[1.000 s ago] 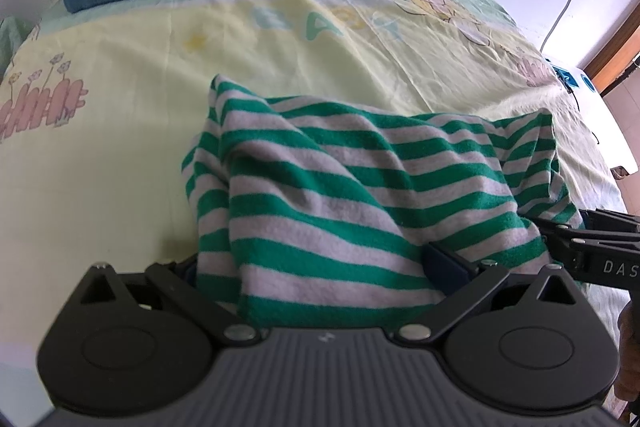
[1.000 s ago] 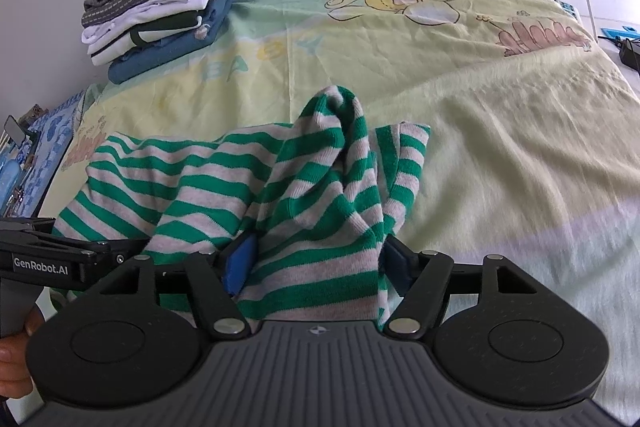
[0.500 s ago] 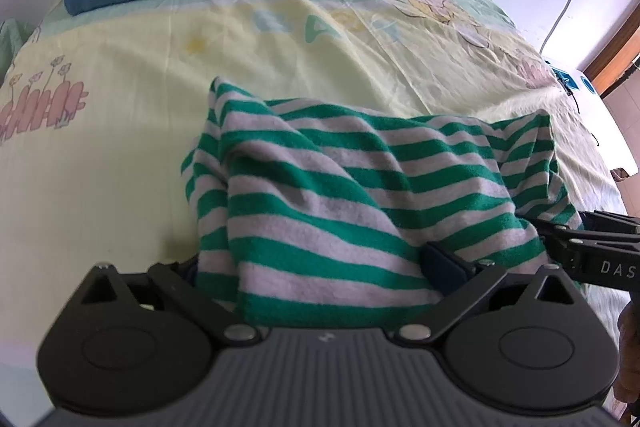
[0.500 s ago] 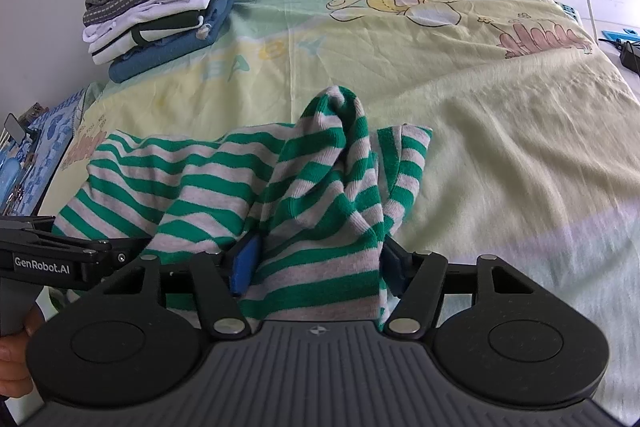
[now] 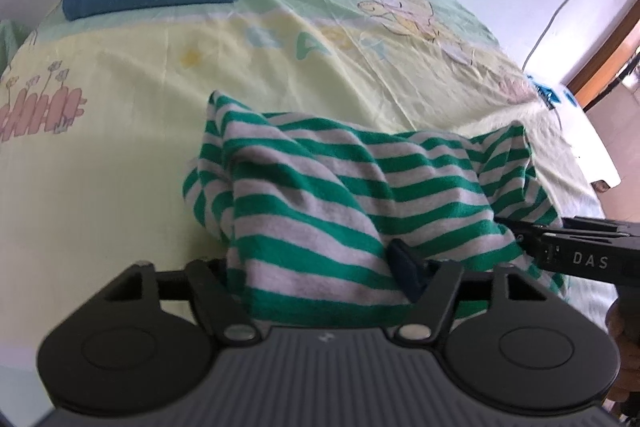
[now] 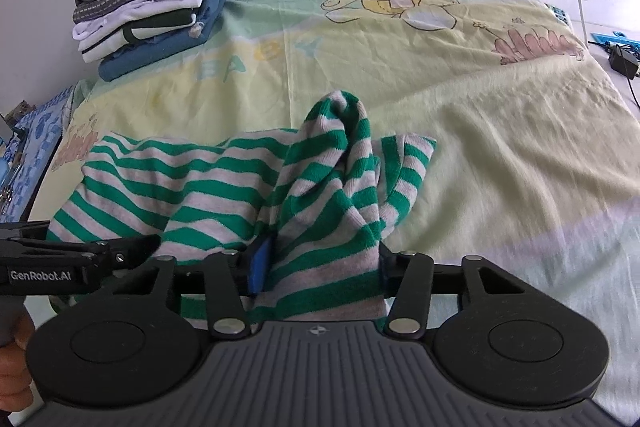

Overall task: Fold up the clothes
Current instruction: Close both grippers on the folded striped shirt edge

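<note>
A green and grey striped garment lies bunched on the bed, near its front edge. My left gripper straddles one end of it. The jaws are closing, and the cloth lies draped between the fingers and hides the left one. My right gripper straddles the other end of the striped garment, where a fold stands up in a peak. Its jaws are closing too, with cloth filling the gap between the blue pads. Each gripper also shows at the edge of the other's view.
A stack of folded clothes sits at the bed's far left corner against the wall. The yellow-green bear-print sheet spreads wide behind the garment. A power adapter and cable lie off the right edge. A hand grips the left tool.
Both grippers' jaws have narrowed around the striped cloth. The garment's ends have bunched slightly between the fingers. Neither hand has shifted.
</note>
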Demonstrator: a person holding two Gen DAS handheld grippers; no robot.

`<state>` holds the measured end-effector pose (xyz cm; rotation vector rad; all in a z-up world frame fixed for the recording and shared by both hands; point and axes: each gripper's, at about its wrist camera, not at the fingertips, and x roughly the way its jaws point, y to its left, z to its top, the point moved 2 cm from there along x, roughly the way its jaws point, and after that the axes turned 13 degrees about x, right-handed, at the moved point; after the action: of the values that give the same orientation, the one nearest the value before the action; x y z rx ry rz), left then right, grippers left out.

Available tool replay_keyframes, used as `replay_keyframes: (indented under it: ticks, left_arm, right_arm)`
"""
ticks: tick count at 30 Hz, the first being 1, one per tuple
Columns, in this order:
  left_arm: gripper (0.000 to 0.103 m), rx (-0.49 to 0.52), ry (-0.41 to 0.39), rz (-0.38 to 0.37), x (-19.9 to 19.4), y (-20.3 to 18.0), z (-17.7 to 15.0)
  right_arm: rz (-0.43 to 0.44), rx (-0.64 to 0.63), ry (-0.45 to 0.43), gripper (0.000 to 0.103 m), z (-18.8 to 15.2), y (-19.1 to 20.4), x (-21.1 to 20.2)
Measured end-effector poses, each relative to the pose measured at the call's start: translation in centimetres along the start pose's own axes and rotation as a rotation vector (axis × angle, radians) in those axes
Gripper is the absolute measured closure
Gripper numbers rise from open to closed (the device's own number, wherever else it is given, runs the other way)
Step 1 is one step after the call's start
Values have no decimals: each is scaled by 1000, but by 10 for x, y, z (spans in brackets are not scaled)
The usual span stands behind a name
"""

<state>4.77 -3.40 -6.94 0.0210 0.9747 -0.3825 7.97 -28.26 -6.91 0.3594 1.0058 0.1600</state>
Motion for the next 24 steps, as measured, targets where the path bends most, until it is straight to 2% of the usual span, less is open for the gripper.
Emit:
replay_keyframes:
  ticks: [6, 8, 12, 15, 17, 19, 22, 24]
  left_arm:
    - [43, -35, -15, -16, -5, 4, -1]
    - [39, -56, -13, -36, -5, 9, -2]
    - [24, -68, -18, -44, -5, 17, -4]
    - [13, -14, -34, 15, -10, 17, -4]
    - [10, 28, -43, 55, -11, 16, -3]
    - [10, 43, -45, 59, -11, 17, -4]
    - [10, 3, -31, 22, -2, 21, -4]
    - [2, -32, -25, -11, 5, 23, -5]
  right_arm:
    - [10, 24, 5, 60, 4, -2, -3]
    - [23, 38, 7, 60, 4, -6, -4]
    - [67, 115, 22, 47, 4, -21, -1]
    - [48, 97, 12, 31, 4, -22, -1]
    - [48, 89, 11, 30, 3, -23, 0]
    - [57, 80, 10, 28, 4, -25, 1]
    - [72, 65, 3, 23, 4, -23, 3]
    - [85, 59, -3, 25, 4, -21, 5]
